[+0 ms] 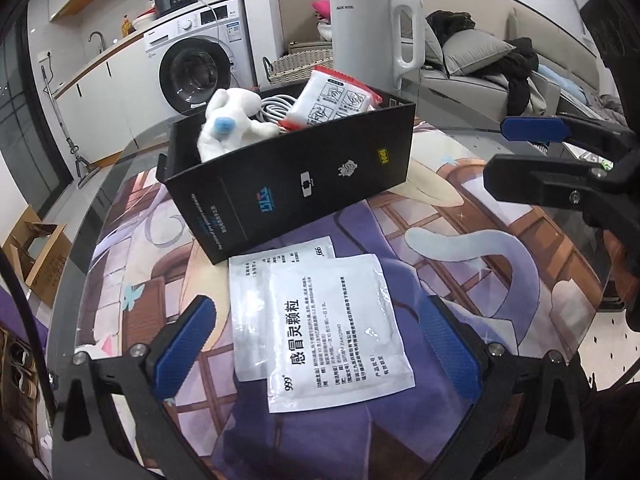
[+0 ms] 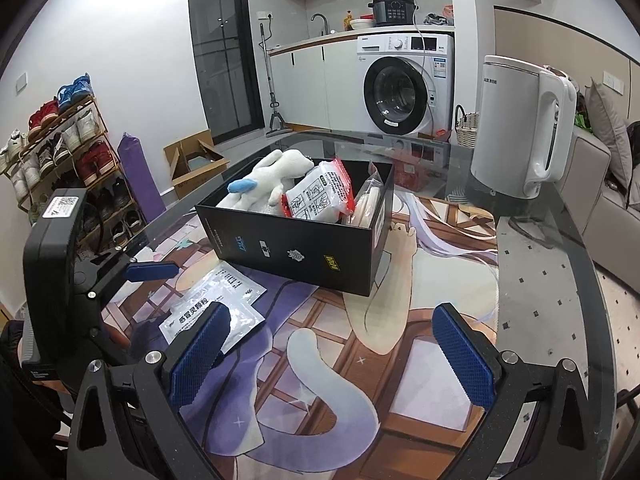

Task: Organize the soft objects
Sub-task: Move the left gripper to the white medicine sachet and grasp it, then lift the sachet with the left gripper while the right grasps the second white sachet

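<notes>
left gripper (image 1: 318, 346): jaws wide apart, empty, astride the top sachet (image 1: 340, 332) | right gripper (image 2: 334, 354): jaws wide, empty | two sachets lie flat just before the black box (image 1: 296, 184) | advice: pinch one edge, lift only the top one

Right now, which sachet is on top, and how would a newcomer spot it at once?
Start at the black box on the glass table. Two white sachets lie overlapping on the table just in front of it, between the open left gripper's fingers. The top sachet is the nearer one, showing large black characters and "999"; the lower sachet is partly covered.
</notes>
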